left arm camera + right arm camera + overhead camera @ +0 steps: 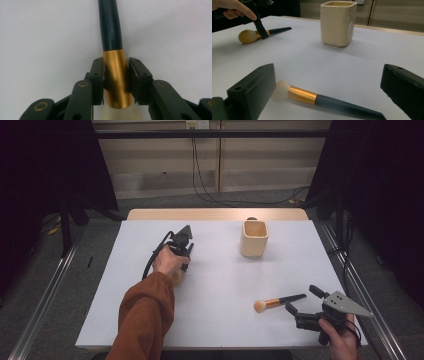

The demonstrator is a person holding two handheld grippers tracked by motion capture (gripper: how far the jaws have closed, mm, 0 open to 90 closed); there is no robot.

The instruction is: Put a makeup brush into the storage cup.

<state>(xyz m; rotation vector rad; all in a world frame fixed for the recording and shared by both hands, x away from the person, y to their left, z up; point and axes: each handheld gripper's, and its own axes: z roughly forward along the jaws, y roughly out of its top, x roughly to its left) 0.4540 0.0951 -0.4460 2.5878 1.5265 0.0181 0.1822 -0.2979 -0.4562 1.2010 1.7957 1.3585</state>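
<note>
A makeup brush with a black handle and a gold ferrule (116, 82) lies on the white table (220, 270). My left gripper (116, 75) is shut on that ferrule, pads pressed on both sides. From above, the left gripper (184, 265) points down at the table's left middle, and the brush's tan head (176, 278) peeks out beside the hand. A second, slimmer brush (277, 301) lies at the front right. My right gripper (301, 297) stands open just in front of it. In the right gripper view this brush (324, 100) rests between the wide-apart jaws of the right gripper (328, 75), touching neither.
A cream square cup (255, 238) stands upright at the back right of the table; it is also ahead in the right gripper view (338, 23). Metal rails run along the floor on both sides. The table's wooden far edge (215, 214) lies behind the cup.
</note>
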